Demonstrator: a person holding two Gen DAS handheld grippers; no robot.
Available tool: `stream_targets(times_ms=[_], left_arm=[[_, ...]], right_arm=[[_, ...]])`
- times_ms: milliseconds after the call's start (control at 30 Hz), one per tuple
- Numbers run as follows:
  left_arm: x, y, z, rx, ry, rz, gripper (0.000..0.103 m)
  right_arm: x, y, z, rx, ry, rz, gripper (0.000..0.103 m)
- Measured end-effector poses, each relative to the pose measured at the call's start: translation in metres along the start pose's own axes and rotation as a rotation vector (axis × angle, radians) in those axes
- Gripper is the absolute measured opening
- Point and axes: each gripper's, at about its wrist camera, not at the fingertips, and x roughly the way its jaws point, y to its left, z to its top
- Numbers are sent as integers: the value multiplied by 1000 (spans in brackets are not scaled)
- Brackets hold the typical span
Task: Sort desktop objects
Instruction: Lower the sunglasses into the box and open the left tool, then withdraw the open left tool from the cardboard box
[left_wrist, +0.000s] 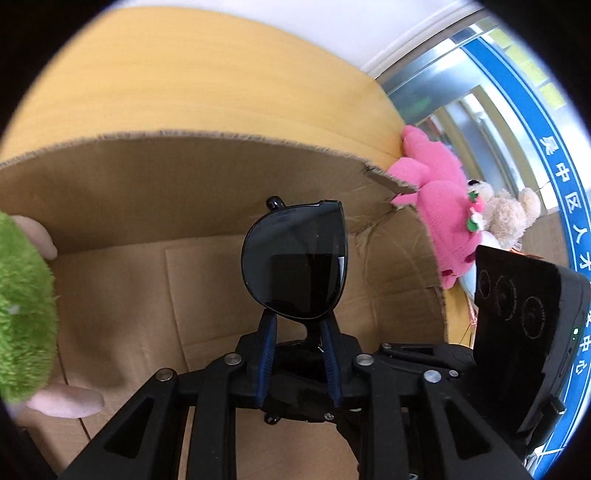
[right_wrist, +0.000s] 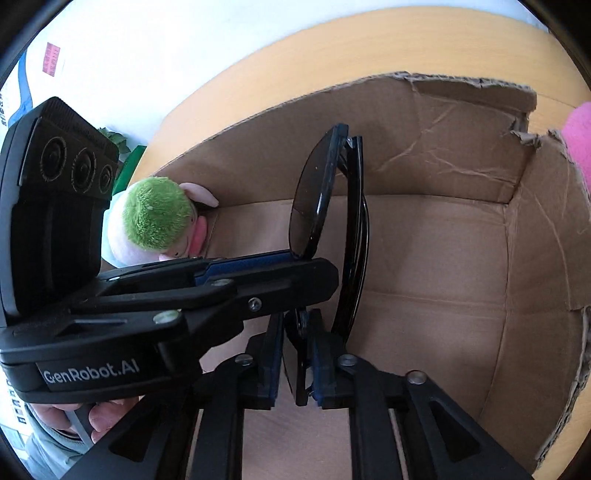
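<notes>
We held everything over the big open brown cardboard box, which sat on the pale wooden tabletop and took up most of both views; its bare floor lay right below, so we judged the drop-off was close. At the box's left side rested a green-and-pink plush toy, and at its torn far-right corner a bright pink plush toy leaned beside a cream teddy bear.

The folded black sunglasses hung above the box floor, shared between both tools, probably so the pair stayed folded and level on the way in. Our left gripper clenched the lower rim of one dark lens between its blue pads. Our right gripper pinched the other lens edge-on.

Only the right wrist view showed the frame side-on, with the folded temple arms behind the lens and the left gripper crossing in from the left. Only the left view showed the lens face flat-on, and the teddy.
</notes>
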Motion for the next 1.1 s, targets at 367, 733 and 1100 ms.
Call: stream_targets(times_ms=[367, 733, 1100], left_arm=[[4, 2, 2, -3, 9, 45, 33], [-85, -36, -37, 190, -185, 108, 39], [-247, -41, -179, 284, -565, 283, 76]], right_arm=[[-13, 23, -13, -49, -58, -140, 77], [-63, 33, -52, -91, -212, -219, 80], [-169, 112, -144, -248, -573, -305, 103]])
